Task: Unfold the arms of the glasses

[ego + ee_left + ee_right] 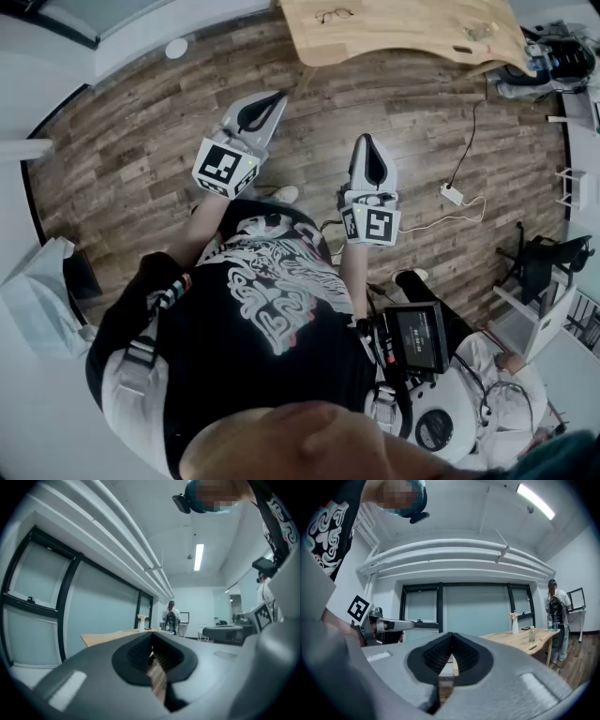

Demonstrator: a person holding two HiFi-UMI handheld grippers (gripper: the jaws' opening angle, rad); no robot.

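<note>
The glasses [335, 14] lie on the light wooden table [403, 33] at the far edge of the head view, well away from both grippers. My left gripper [278, 96] is held over the wood floor, pointing toward the table, its jaws shut with nothing between them [151, 635]. My right gripper [367, 139] hangs beside it, also shut and empty [451, 635]. The same table [525, 640] appears in the right gripper view with a small bottle [532, 634] and a white vase [514, 624] on it. The glasses cannot be made out in either gripper view.
A white power strip [452, 194] with its cable lies on the floor to the right. A seated person [502, 375] and a screen [419, 336] are at the lower right, and a dark chair [544, 255] further right. Another person [555, 609] stands by the table's end.
</note>
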